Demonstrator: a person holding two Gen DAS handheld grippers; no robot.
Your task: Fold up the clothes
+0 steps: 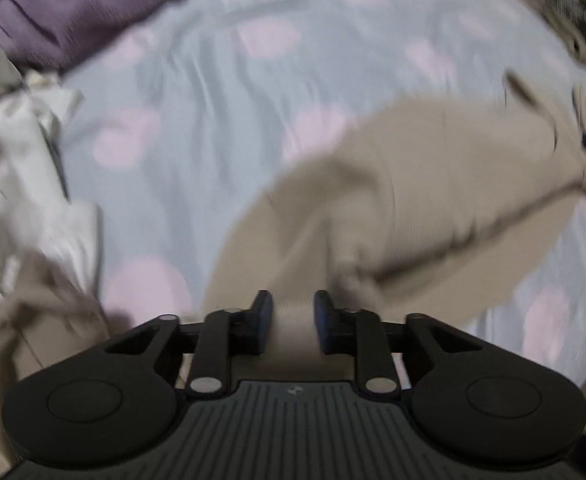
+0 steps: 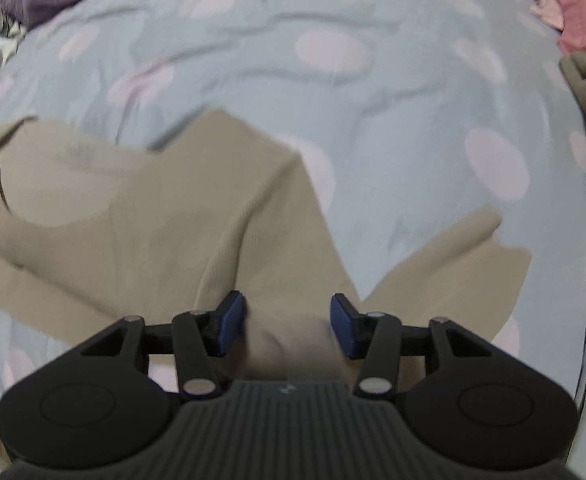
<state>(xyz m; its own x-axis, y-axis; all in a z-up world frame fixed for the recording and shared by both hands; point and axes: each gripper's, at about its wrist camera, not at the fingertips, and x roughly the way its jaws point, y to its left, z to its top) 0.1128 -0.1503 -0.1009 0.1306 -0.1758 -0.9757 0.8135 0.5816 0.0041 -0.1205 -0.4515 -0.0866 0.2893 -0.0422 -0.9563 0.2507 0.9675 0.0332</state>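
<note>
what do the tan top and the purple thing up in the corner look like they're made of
Tan top: looks like a thin, matte ribbed knit; fine parallel lines run along the fabric, and it lies limp and flat. Purple garment: seems a thicker, fuzzier knit or fleece; its surface looks nubby and it bunches in soft folds. Blur leaves both uncertain.

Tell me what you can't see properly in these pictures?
- Left view: whether the left gripper pinches the beige top; the jaws sit at the bottom edge and motion blur smears the cloth.
- Left view: the white pile, smeared and cut by the left edge.
- Right view: the pink cloth, cut by the corner.
- Right view: the label print on the top, blurred.
</note>
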